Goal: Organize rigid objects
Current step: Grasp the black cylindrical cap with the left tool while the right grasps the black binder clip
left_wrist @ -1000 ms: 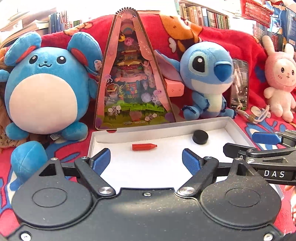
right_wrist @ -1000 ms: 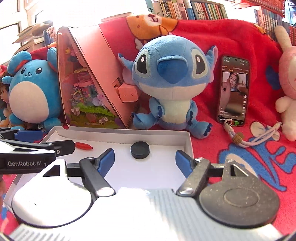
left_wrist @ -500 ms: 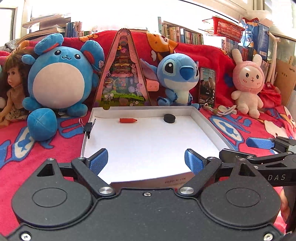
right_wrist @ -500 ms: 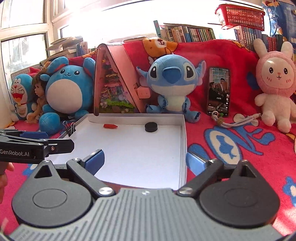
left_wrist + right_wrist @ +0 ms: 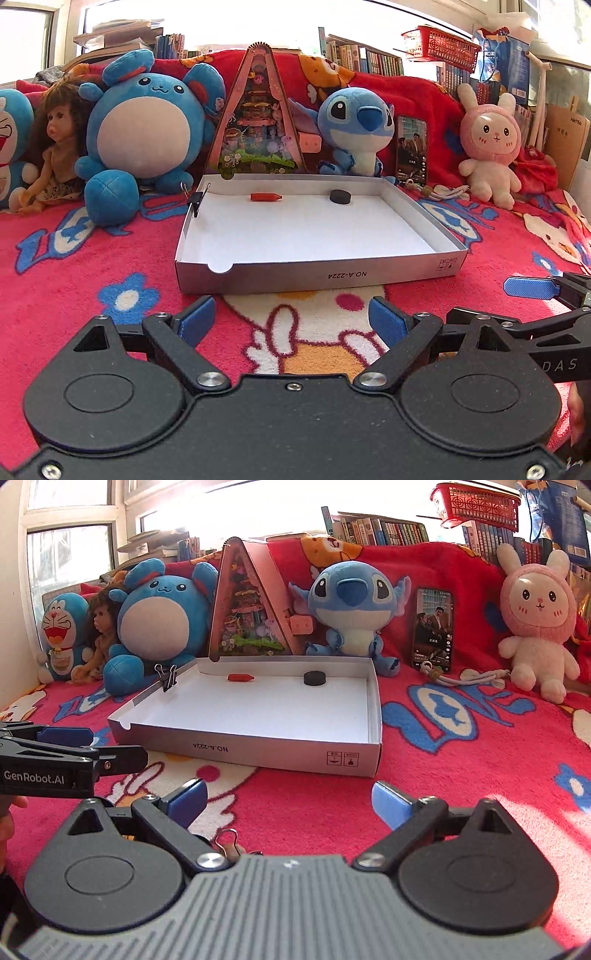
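Hand-held grippers (image 5: 291,321) (image 5: 288,801) level, side by side, spread wide before box (image 5: 317,275).

Left gripper (image 5: 291,319): jaws spread wide, nothing between the blue pads (image 5: 194,320); low over the blanket, short of the box's near edge.
Right gripper (image 5: 290,803): jaws equally wide, empty; pads (image 5: 186,800) level, low over the blanket.
Relation: side by side, near each other, both pointing forward.
Hand: fingertips (image 5: 13,814) glimpsed at left gripper's handle.
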